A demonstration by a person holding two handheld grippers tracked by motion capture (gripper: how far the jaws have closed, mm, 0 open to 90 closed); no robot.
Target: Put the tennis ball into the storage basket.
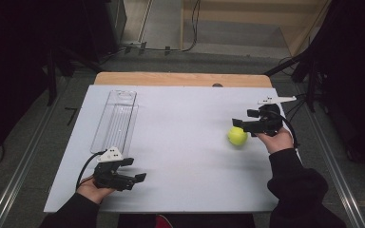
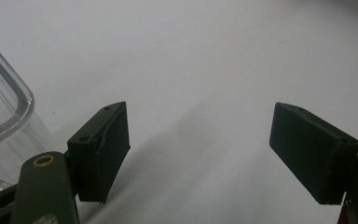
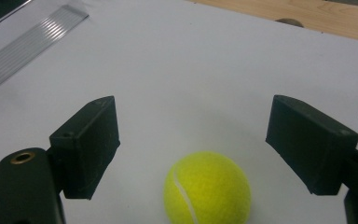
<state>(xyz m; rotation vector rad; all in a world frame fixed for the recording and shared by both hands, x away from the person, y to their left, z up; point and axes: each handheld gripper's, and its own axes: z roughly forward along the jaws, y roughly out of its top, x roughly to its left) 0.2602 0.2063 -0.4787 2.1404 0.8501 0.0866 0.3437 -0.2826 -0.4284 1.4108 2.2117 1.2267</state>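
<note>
A yellow tennis ball [image 1: 237,136] lies on the white board [image 1: 180,156] at the right. My right gripper [image 1: 244,118] hovers just behind and above it, held from the right, jaws pointing left. In the right gripper view the ball [image 3: 208,189] rests low between the two black jaws, and the right gripper [image 3: 193,105] is open with clear gaps on both sides of the ball. My left gripper [image 1: 135,169] stays at the board's near left, open, with nothing between its jaws. In its own view the left gripper [image 2: 200,109] looks over bare white surface.
A long clear plastic tray [image 1: 115,118] lies on the board's left side, just beyond the left gripper; its rounded rim [image 2: 4,107] is close to the left jaw. A wooden table edge [image 1: 180,78] runs along the back. Dark stands and cables surround the table.
</note>
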